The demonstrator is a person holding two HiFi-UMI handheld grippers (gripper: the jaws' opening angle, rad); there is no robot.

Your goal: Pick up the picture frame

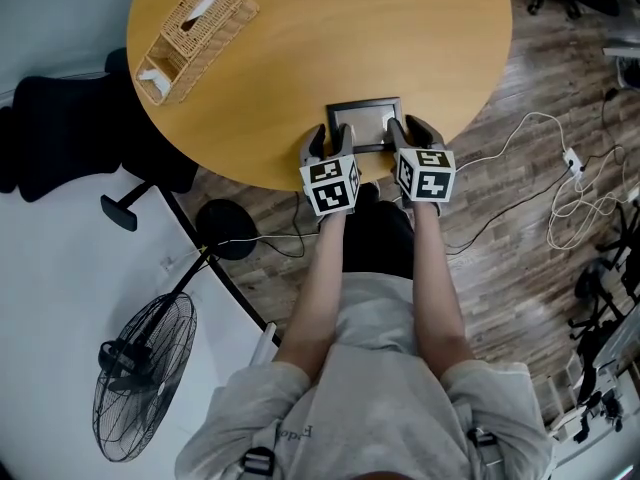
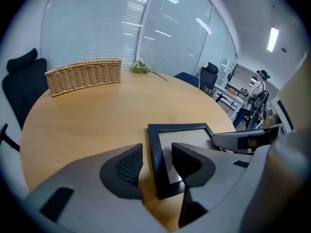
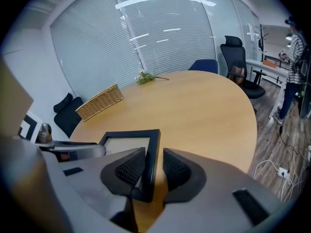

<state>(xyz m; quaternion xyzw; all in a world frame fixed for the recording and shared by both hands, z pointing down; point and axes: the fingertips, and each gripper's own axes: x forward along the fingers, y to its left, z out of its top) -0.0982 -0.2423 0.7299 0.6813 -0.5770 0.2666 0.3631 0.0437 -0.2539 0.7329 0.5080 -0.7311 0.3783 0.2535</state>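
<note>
Round wooden table (image 1: 330, 38), wood-plank floor (image 1: 500, 288), black office chair (image 1: 50, 138), standing fan (image 1: 140, 378), blind-covered glass walls (image 2: 92, 28).

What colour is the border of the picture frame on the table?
Black, around a pale inner panel; the right gripper view shows the picture frame best.

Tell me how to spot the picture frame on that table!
Start at the big round wooden table. On its edge nearest the person, the picture frame lies flat, with the left gripper and right gripper astride its two sides. It is black-rimmed, unlike the tan woven basket at the far side.
</note>
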